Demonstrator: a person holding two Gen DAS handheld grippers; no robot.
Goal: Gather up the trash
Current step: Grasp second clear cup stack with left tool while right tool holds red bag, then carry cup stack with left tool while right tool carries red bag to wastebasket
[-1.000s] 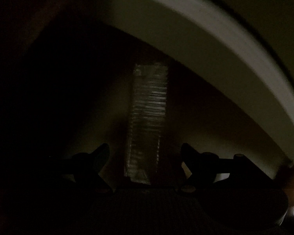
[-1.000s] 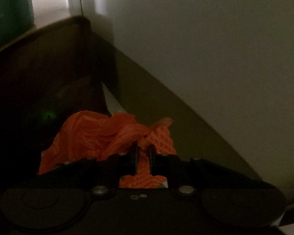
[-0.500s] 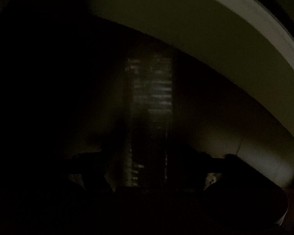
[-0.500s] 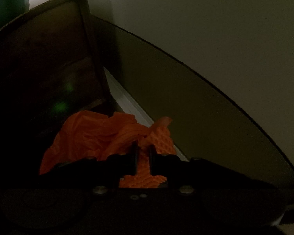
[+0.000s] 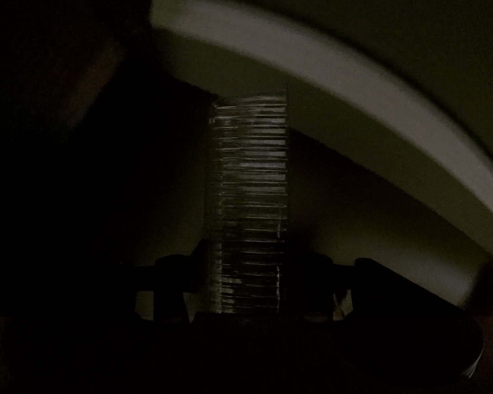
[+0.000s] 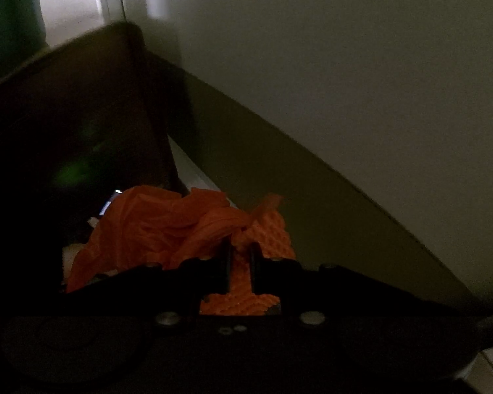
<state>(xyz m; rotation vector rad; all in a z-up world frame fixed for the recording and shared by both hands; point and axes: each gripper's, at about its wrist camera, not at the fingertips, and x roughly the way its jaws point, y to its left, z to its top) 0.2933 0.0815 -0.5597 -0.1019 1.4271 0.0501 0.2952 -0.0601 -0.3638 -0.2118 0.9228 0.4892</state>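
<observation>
Right claw point(image 6: 240, 256) pinched nearly closed on orange bag point(image 6: 154, 226), lower centre. Left claw point(image 5: 246, 262) part-open, clamping ribbed clear bottle point(image 5: 249, 197), centre frame. Best keep both grips firm; bag's opening can't be made out.

Both fisheye views are badly underexposed. The left wrist view is near black from 6 to 11 o'clock; a pale band point(image 5: 345, 75) smears with motion blur. In the right wrist view, light enters from a doorway point(image 6: 72, 6) at 11 o'clock; edges curve.
</observation>
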